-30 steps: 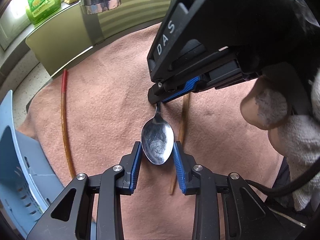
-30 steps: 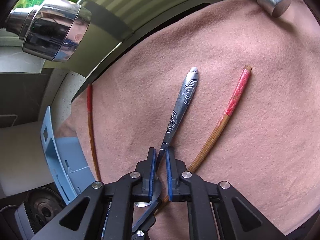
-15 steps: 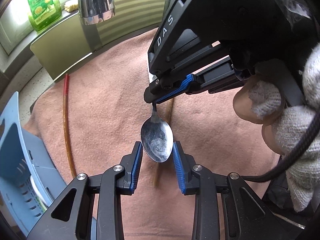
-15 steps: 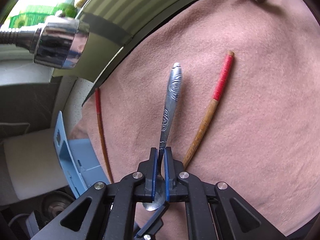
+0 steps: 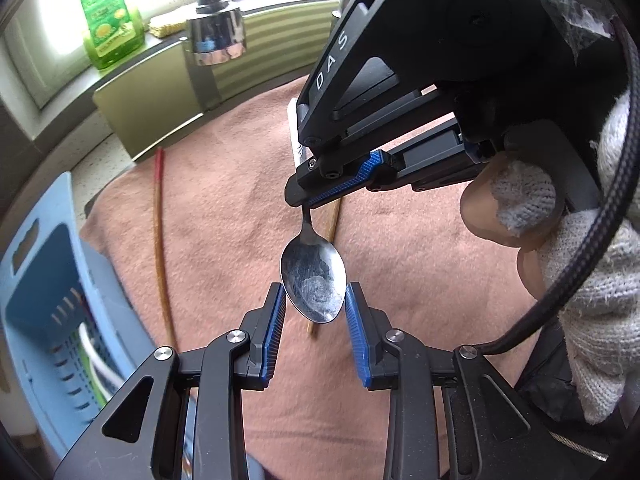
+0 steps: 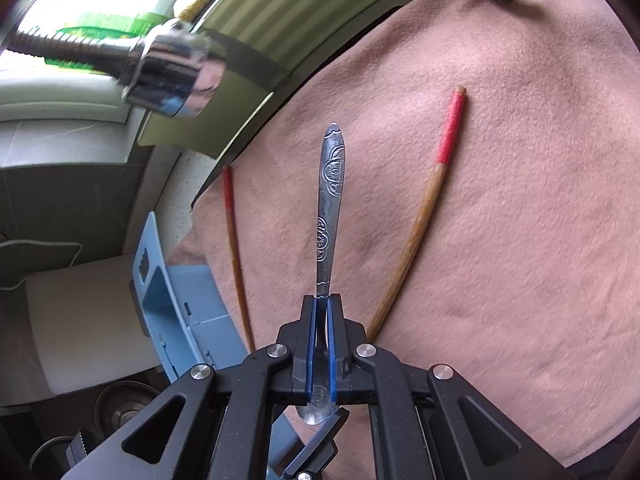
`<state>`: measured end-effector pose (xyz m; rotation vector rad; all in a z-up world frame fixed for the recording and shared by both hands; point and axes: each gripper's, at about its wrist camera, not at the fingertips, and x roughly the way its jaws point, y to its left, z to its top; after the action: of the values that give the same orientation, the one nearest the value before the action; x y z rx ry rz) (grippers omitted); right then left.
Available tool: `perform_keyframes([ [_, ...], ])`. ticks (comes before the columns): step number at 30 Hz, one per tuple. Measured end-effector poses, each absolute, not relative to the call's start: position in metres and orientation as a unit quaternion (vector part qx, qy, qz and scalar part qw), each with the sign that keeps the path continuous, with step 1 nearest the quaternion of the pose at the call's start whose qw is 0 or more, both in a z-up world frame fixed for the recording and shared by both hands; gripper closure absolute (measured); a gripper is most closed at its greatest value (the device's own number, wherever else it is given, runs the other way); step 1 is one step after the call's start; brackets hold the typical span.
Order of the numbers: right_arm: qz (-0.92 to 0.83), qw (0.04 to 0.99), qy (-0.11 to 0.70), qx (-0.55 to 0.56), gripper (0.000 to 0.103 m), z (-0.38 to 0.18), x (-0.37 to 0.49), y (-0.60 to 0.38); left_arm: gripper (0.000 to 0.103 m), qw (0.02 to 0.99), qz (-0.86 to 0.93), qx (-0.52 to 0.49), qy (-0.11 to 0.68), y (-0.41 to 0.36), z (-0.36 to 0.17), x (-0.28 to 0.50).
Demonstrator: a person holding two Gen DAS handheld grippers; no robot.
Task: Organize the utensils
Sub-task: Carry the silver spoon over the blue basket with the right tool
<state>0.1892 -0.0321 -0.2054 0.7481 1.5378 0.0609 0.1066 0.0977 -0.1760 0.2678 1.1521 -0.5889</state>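
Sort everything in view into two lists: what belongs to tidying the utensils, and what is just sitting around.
Belongs to the job:
- spoon, clamped at the neck by the right hand-held gripper, bowl between the left hand-held gripper pads
- two red-tipped chopsticks on the pink cloth
- blue basket

Just lying about:
- faucet head
- green soap bottle
- yellow sponge

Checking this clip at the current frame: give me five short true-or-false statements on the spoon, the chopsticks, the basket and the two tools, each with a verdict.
1. The right tool is shut on the spoon. True.
2. The left tool pads flank the spoon's handle. False: they flank its bowl.
3. Both chopsticks lie on the cloth. True.
4. The chopsticks have blue tops. False: the tops are red.
5. The basket is blue. True.
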Motion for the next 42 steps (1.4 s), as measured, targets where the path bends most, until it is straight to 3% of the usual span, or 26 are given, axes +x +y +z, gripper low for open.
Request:
perform_keyframes([
  [26, 0.149, 0.67, 0.68, 0.259, 0.098, -0.163, 0.174, 0.114, 0.074, 0.848, -0.161, 0.052, 0.502, 0.207, -0.131, 0.031],
  [42, 0.201, 0.656, 0.695, 0.215, 0.098, -0.162, 0.159, 0.18, 0.074, 0.856, -0.112, 0.022, 0.505, 0.254, -0.131, 0.014],
])
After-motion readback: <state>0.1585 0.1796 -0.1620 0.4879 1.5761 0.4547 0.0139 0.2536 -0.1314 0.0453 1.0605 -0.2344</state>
